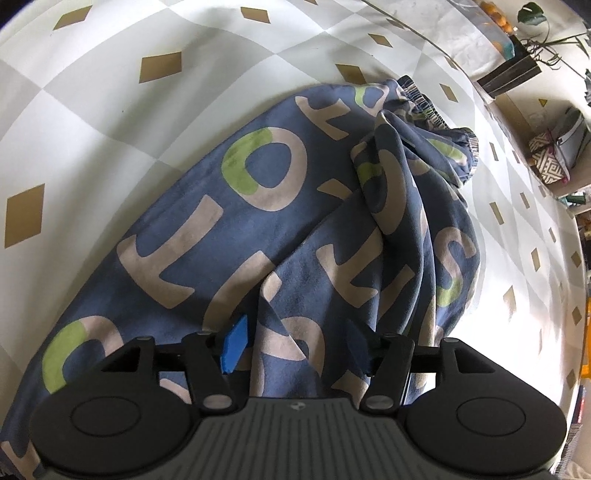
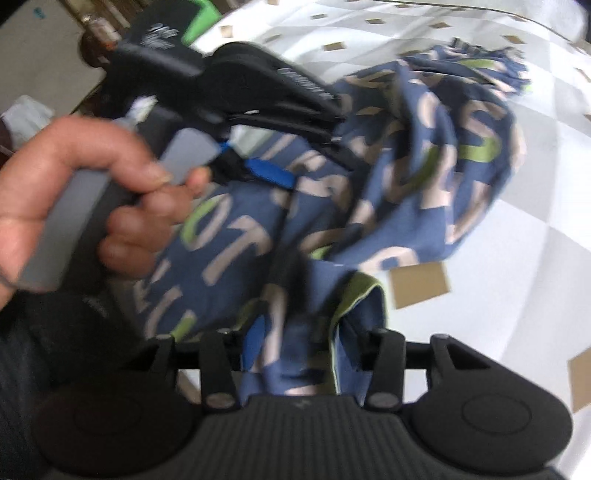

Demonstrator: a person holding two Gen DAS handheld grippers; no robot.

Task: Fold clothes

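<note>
The left gripper has a fold of the blue shorts bunched between its two blue-padded fingers; the jaws stand fairly narrow with the cloth between them, so it looks clamped on the fabric. Ahead of this gripper the shorts spread away across the checked cloth, printed with large pale and green letters, the flat part to the front left and a heaped, twisted part to the front right. The gathered waistband lies at the far end of the heap. Beyond it, at the far right, stand a plant and a patterned box.

The right gripper also has blue fabric gathered between its fingers, jaws narrow around the cloth. This view is blurred. Just ahead and to its left the person's left hand grips the grey handle of the other gripper, whose black body sits above the shorts. The rest of the garment rises in front and to the right, over the checked cloth
</note>
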